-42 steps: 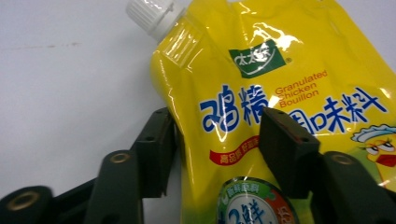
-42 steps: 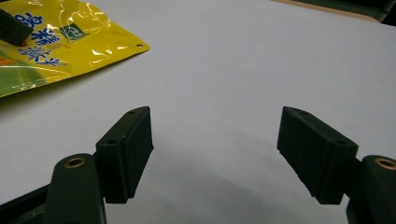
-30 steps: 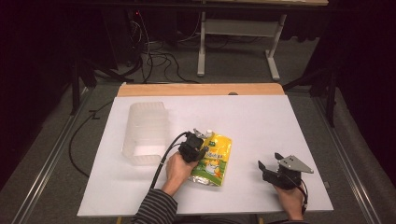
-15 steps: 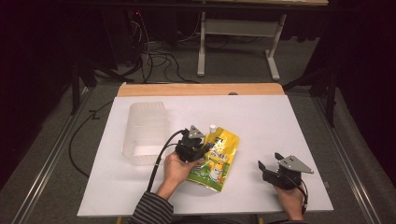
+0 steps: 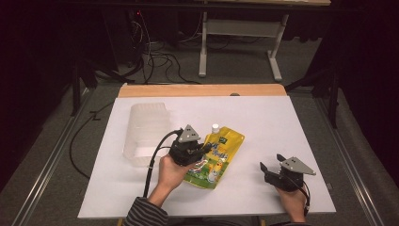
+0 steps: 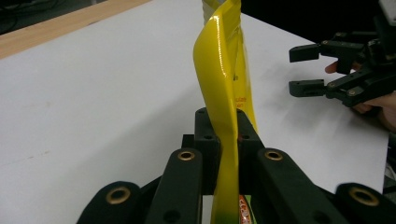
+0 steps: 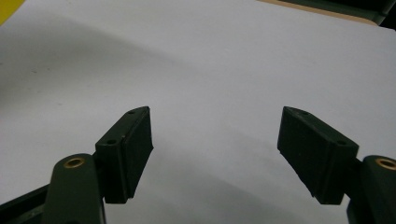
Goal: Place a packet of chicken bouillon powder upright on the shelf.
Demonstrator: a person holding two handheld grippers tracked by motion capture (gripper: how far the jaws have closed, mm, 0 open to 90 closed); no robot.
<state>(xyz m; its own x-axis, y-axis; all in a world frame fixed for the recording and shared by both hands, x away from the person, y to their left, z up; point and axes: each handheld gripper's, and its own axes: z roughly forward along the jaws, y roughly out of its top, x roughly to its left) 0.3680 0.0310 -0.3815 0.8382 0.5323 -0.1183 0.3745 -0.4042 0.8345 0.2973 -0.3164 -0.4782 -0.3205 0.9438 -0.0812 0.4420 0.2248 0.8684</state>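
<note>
The yellow spouted pouch [image 5: 216,153] sits pinched between the jaws of my left gripper [image 5: 203,149]; in the left gripper view its glossy edge [image 6: 224,93] rises straight up from between my closed pads, twisted a little. In the high view it lies slanted near the middle of the table, white cap [image 5: 215,127] at the far end, its near end by my left hand [image 5: 170,172]. A second ago the pouch lay flatter and nearer the table's front edge; since then its cap end has swung up and away, and my left hand has lifted with it.

My right gripper [image 5: 269,170] hovers well apart to the right, jaws wide with nothing between them, in the same spot as before.

To the left of the pouch stands a clear plastic container [image 5: 145,134], just beside my left gripper. All of it rests on a white table top [image 5: 282,122] with a wooden strip [image 5: 202,90] along its far edge. Beyond lies grey floor, tangled cables [image 5: 155,59] and the grey legs of another table [image 5: 240,42] in a dark room.
</note>
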